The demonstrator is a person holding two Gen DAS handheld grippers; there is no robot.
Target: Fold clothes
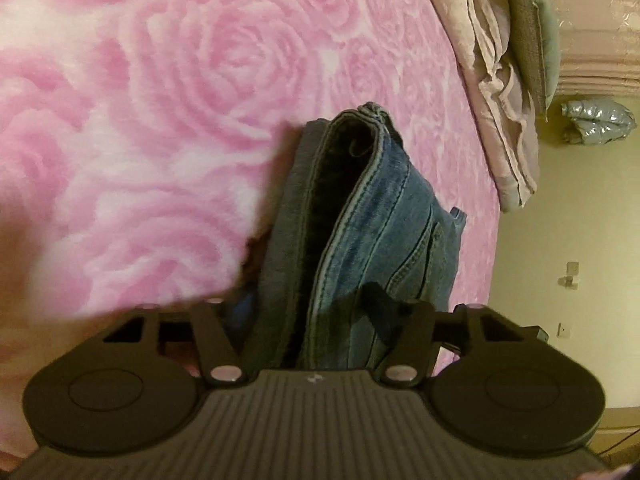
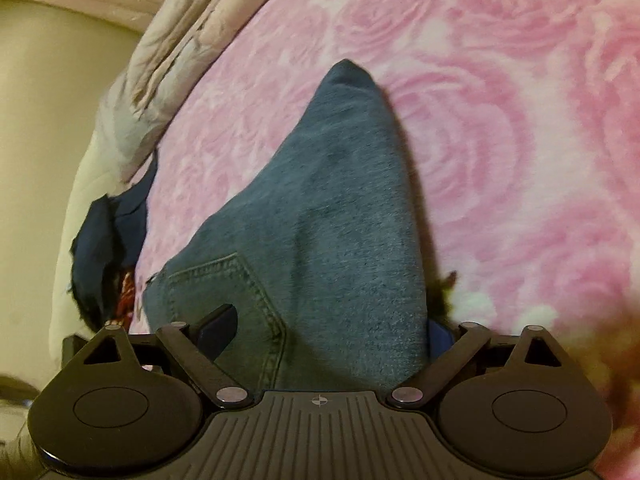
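Observation:
A pair of blue jeans (image 1: 372, 220) hangs over a pink rose-patterned bed cover (image 1: 160, 80). In the left wrist view the waistband opening faces me, and the denim runs down between my left gripper's (image 1: 320, 320) fingers, which are shut on it. In the right wrist view the jeans (image 2: 340, 220) rise in a peak, with a back pocket at the lower left. My right gripper (image 2: 332, 340) is shut on the denim; only its left fingertip (image 2: 218, 326) shows.
A folded beige quilt (image 1: 500, 80) lies along the bed's edge, with a green pillow (image 1: 536, 32) beside it. A silver padded item (image 1: 596, 122) lies on the floor. A dark blue garment (image 2: 108, 248) lies at the bed's edge in the right wrist view.

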